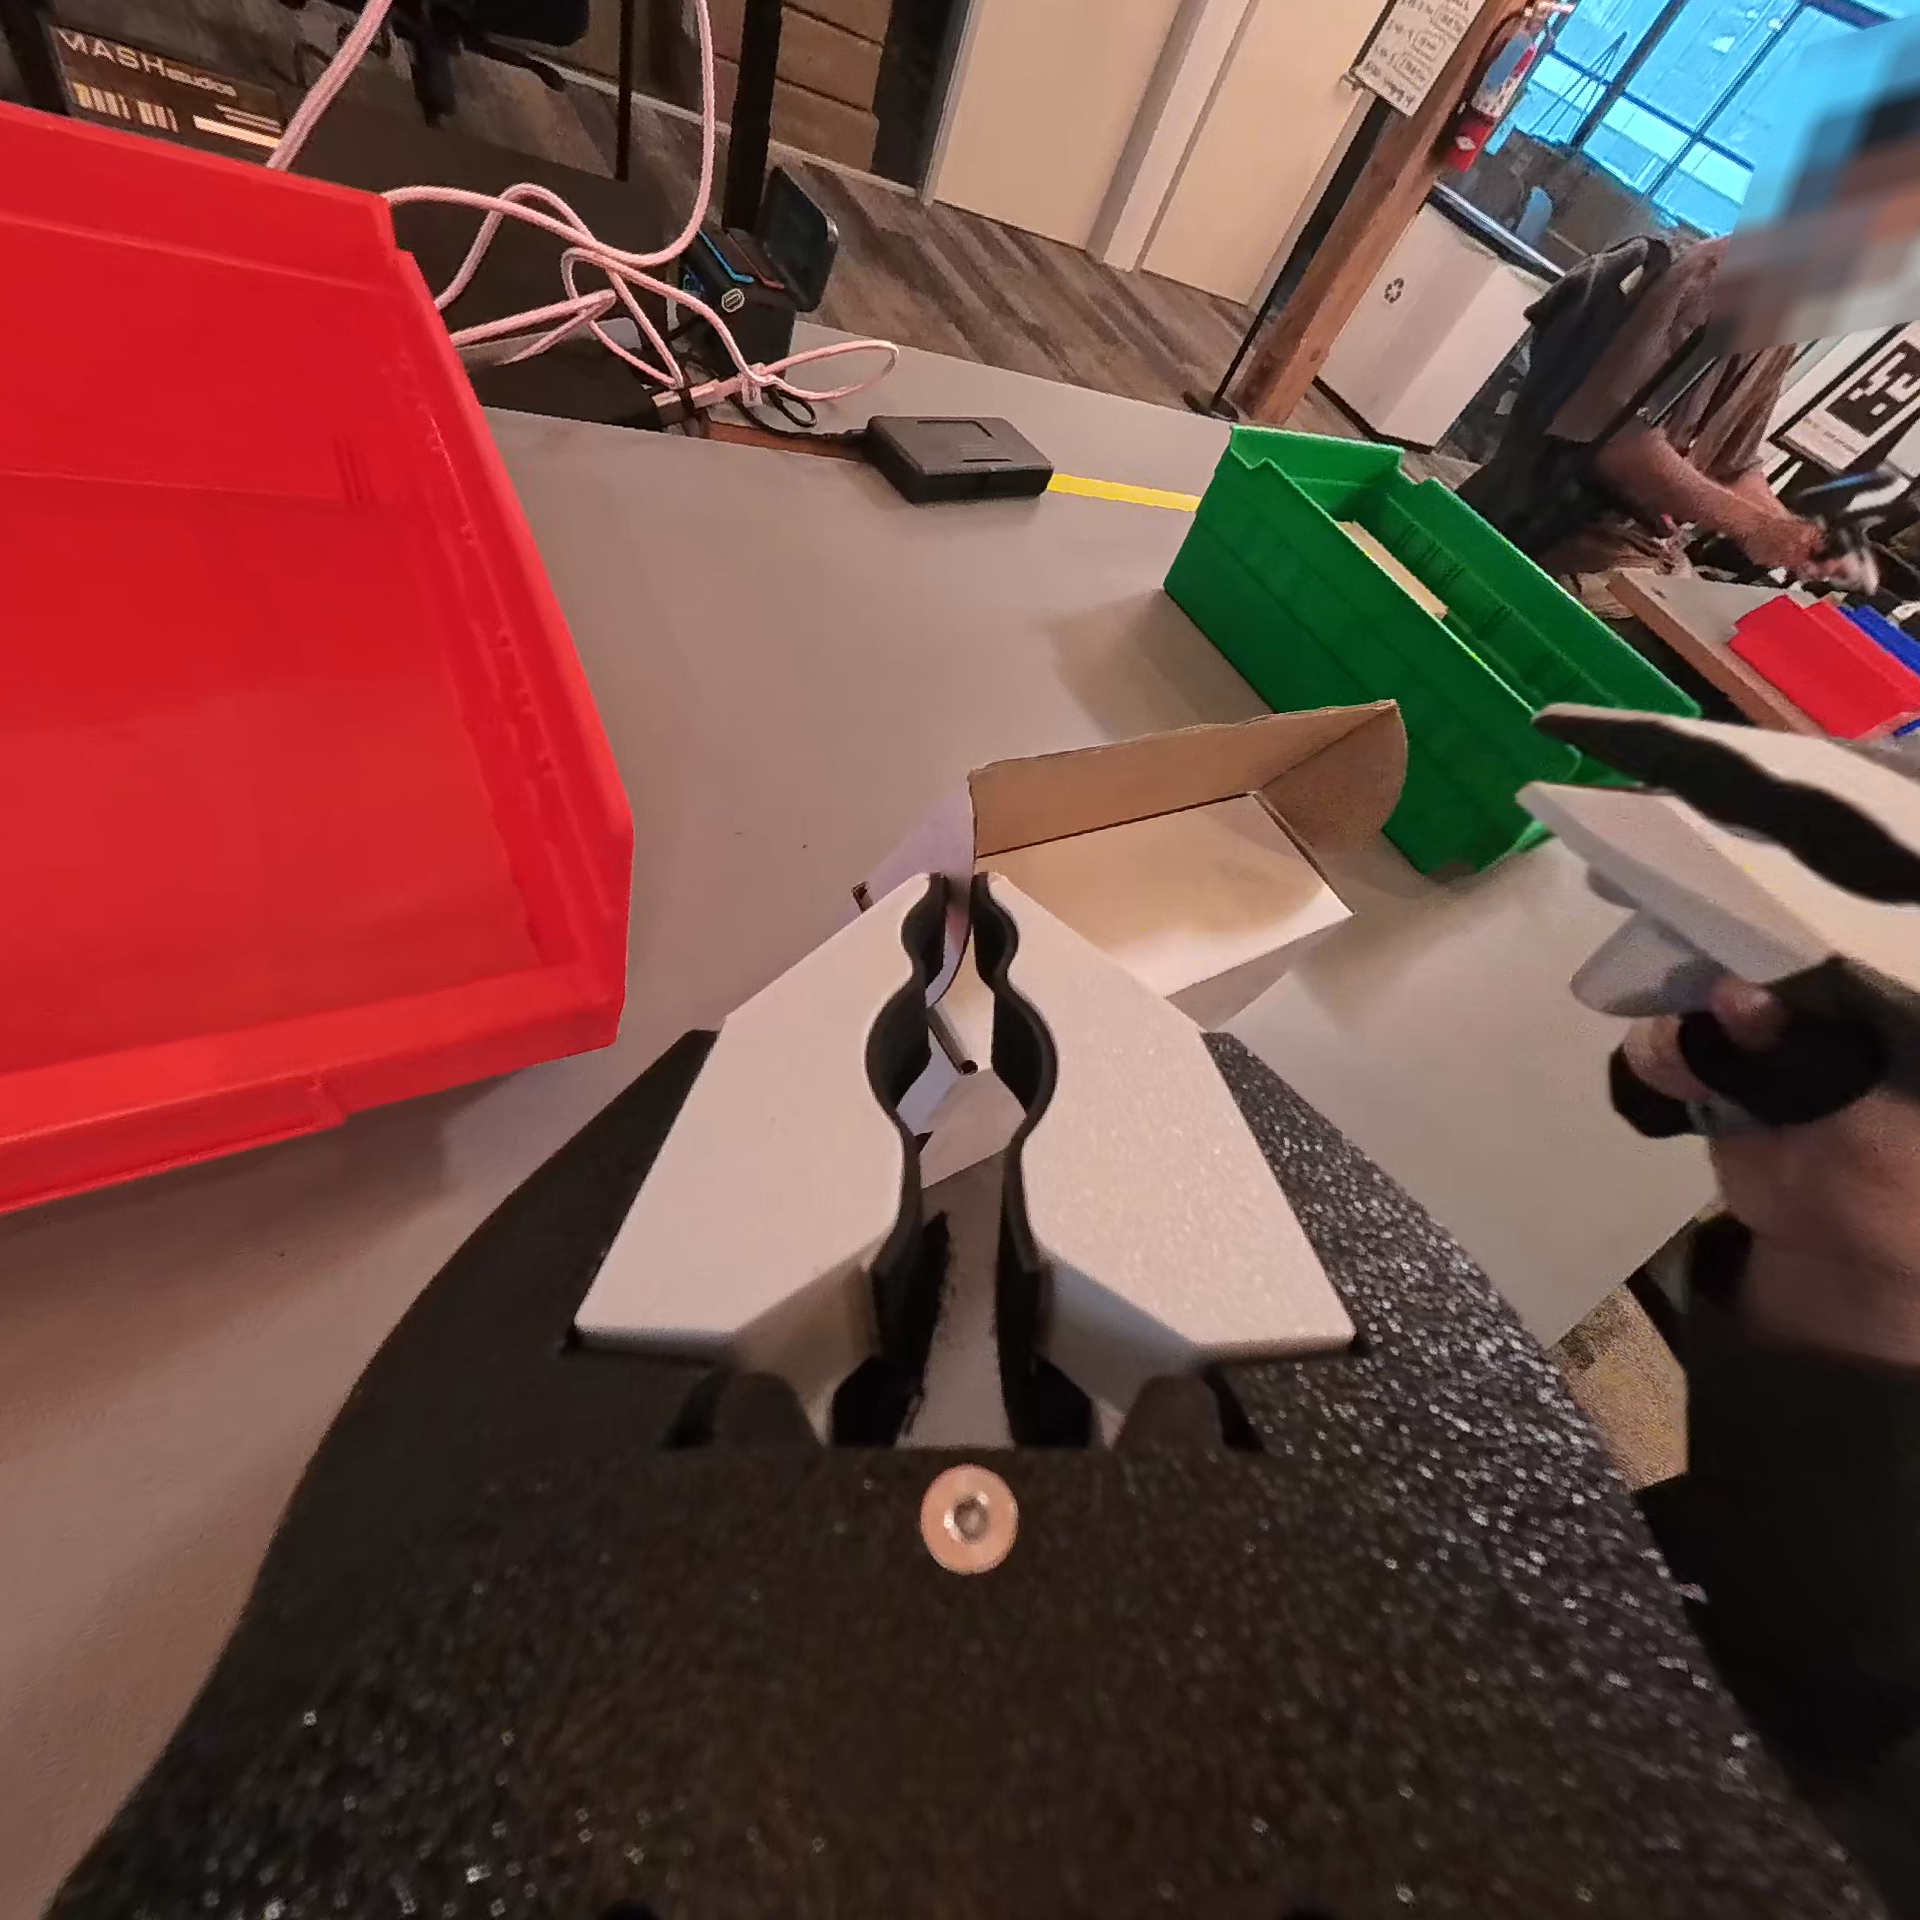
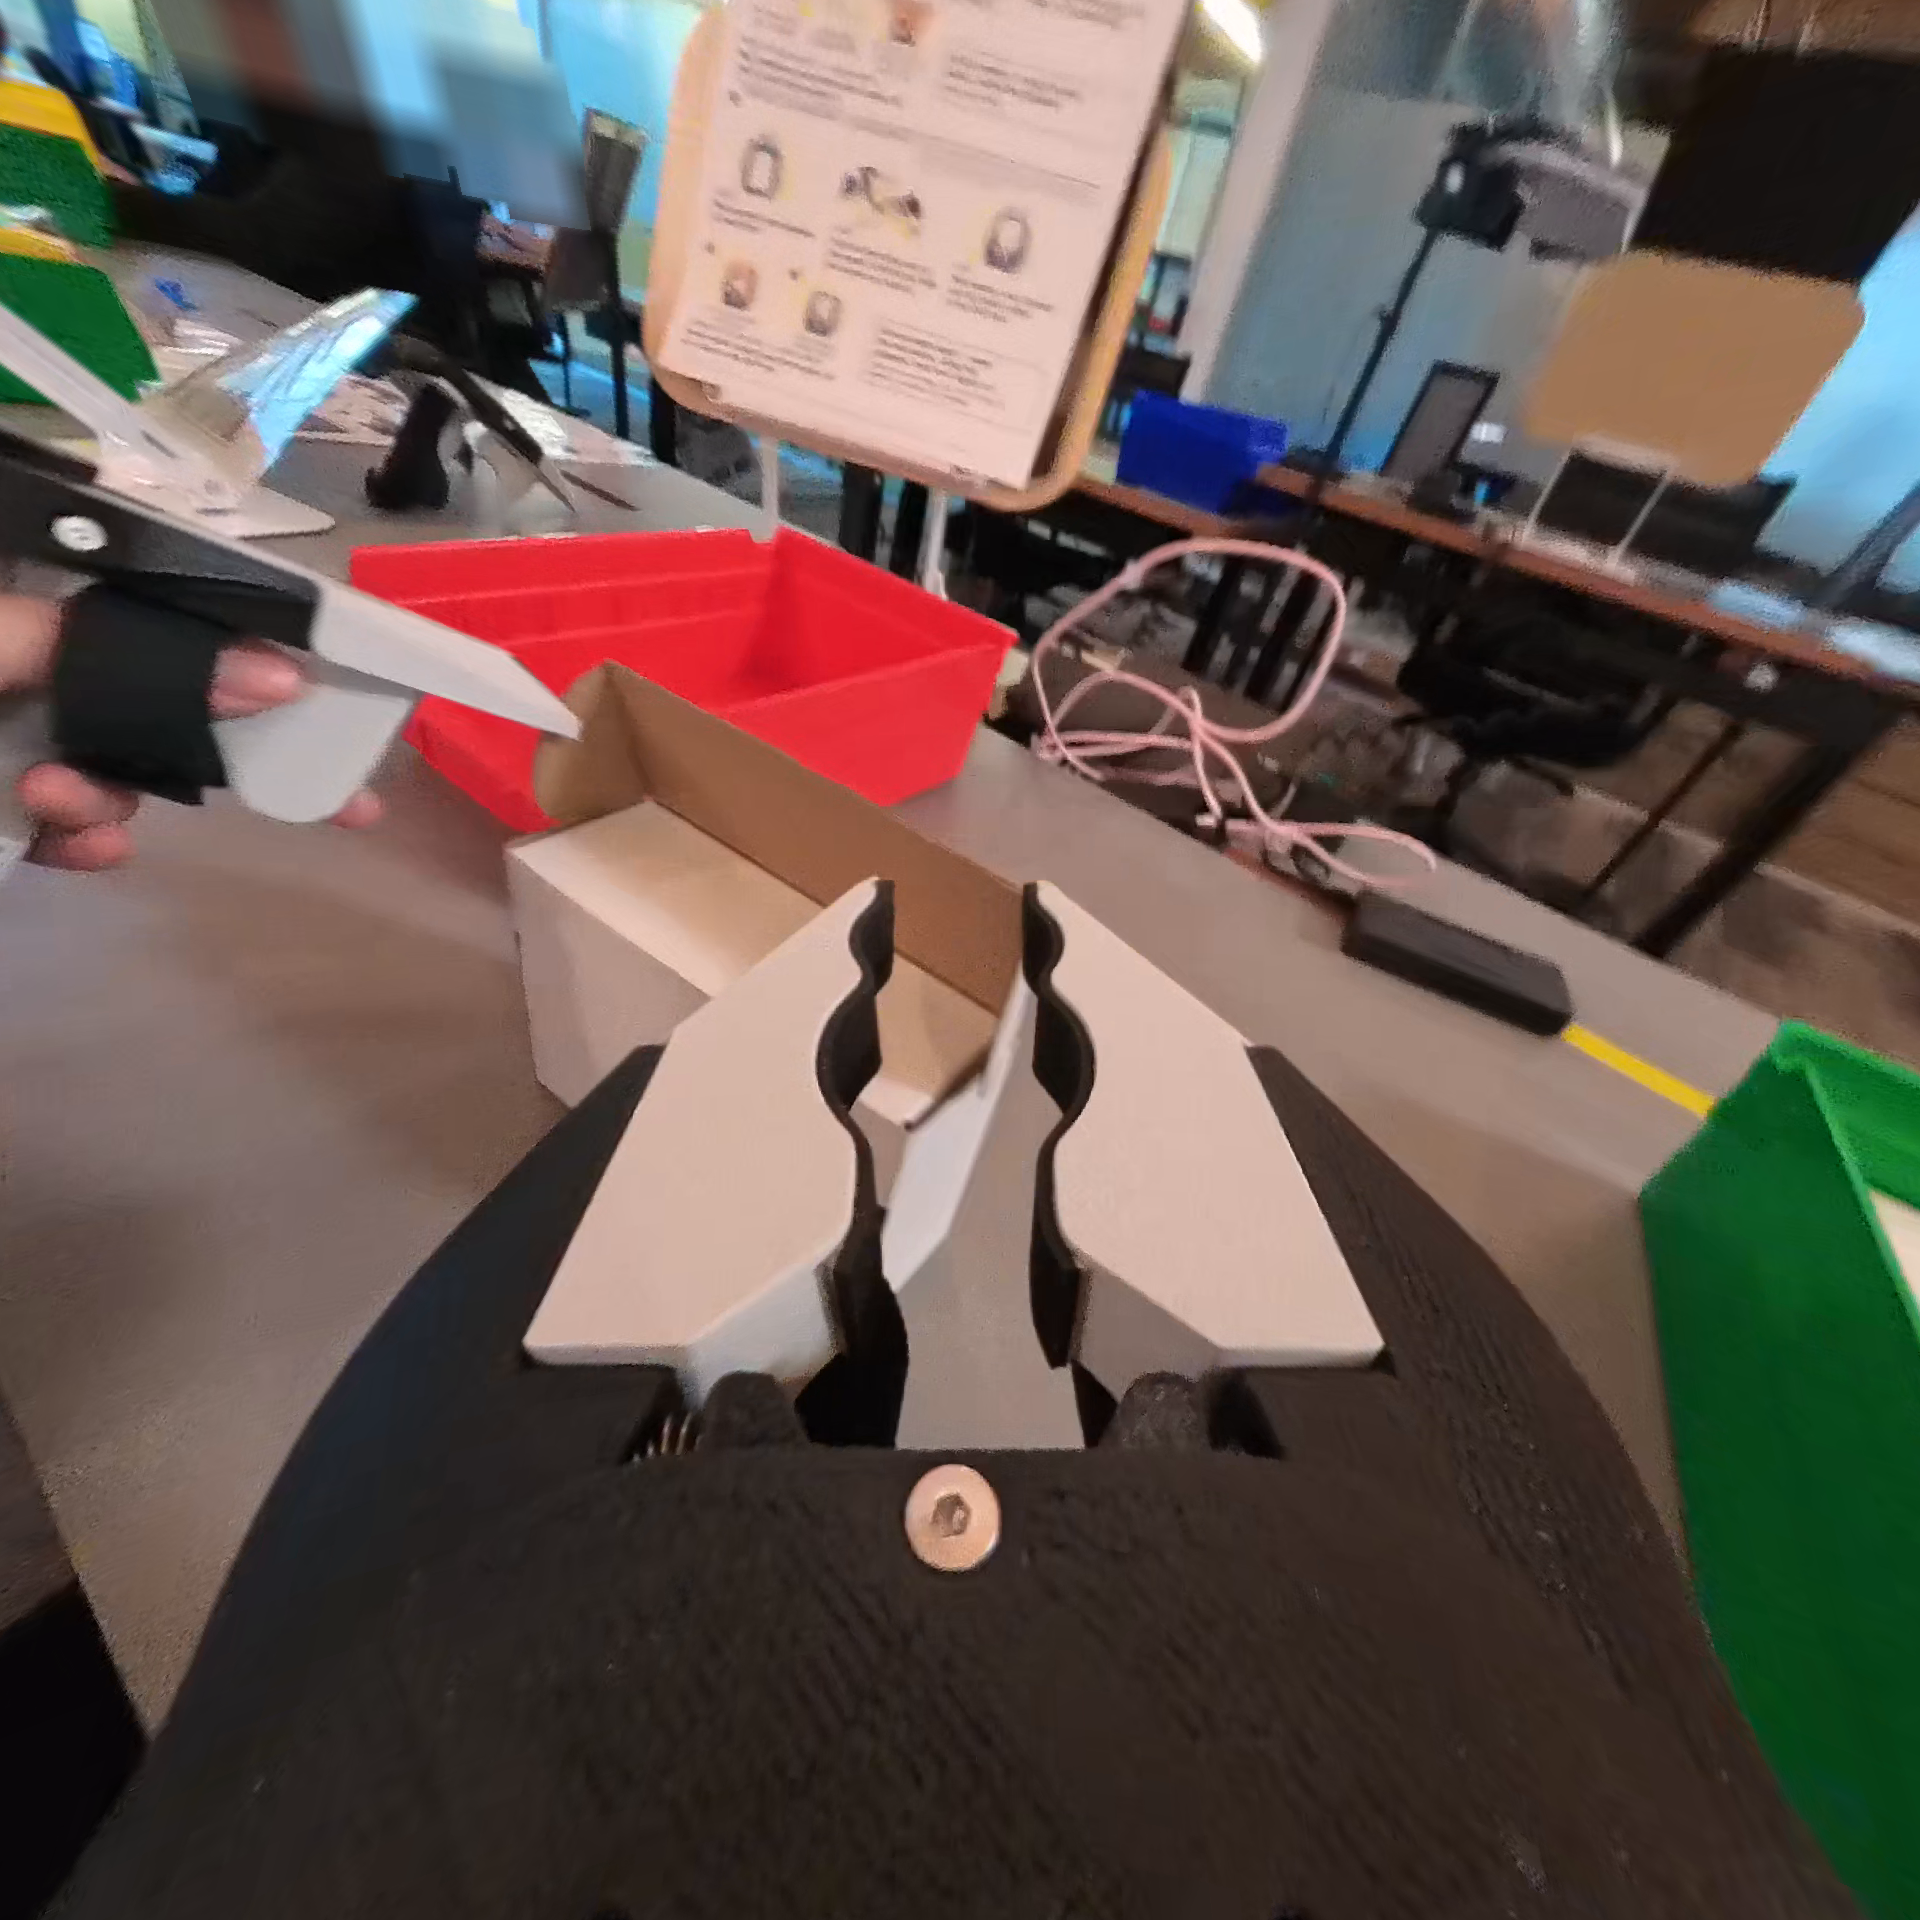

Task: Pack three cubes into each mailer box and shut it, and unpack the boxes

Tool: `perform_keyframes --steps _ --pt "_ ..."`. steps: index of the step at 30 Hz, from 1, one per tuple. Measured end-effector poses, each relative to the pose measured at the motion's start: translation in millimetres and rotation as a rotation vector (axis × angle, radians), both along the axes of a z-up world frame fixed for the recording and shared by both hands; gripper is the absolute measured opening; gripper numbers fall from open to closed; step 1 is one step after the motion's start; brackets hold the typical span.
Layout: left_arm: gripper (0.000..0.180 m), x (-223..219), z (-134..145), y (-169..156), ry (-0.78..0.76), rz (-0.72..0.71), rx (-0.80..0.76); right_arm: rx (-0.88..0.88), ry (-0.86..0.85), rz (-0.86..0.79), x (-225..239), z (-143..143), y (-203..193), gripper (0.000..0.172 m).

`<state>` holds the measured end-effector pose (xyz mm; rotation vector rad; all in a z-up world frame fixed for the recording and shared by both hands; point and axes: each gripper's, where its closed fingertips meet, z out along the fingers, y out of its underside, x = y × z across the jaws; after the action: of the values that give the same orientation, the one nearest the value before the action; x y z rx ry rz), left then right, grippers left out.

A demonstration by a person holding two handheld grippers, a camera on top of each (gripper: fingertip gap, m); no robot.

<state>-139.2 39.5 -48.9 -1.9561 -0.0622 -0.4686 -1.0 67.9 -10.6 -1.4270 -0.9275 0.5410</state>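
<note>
A white mailer box sits on the grey table. Its lid lies down and its brown front flap stands upright. No cubes show. My left gripper is shut on the thin side flap at the box's left end. The right wrist view shows its tip at that flap. My right gripper is open at the other end of the box. The white end flap stands between its fingers, beside the right pad and not pinched. It also shows in the left wrist view.
A large red bin stands left of the box and a green bin to the right. A black device and pink cables lie at the table's far edge. A person works at another table far right. Tip to tip, the grippers are about 15 cm apart.
</note>
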Motion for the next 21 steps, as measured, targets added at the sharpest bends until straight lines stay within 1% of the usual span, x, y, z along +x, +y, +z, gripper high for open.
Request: perform_keyframes --steps 2,5,7,13,16,21 --pt "0.002 0 0 0 0.006 0.007 0.002 -0.085 -0.025 -0.008 9 -7 11 0.024" --pt "0.003 0 0 1 0.009 0.009 -0.001 -0.24 -0.145 0.013 8 -34 20 0.023" --pt "0.002 0 0 0 0.002 0.008 -0.004 -0.312 -0.157 0.047 3 -42 20 0.021" --pt "0.002 0 0 1 0.011 0.011 -0.016 -0.417 -0.164 0.073 -5 -44 24 0.005" --pt "0.003 1 0 3 0.005 0.011 -0.02 -0.494 -0.141 0.064 -8 -43 26 0.005" --pt "0.003 3 0 4 -0.004 -0.001 -0.026 -0.509 -0.158 0.047 -8 -45 29 0.004"
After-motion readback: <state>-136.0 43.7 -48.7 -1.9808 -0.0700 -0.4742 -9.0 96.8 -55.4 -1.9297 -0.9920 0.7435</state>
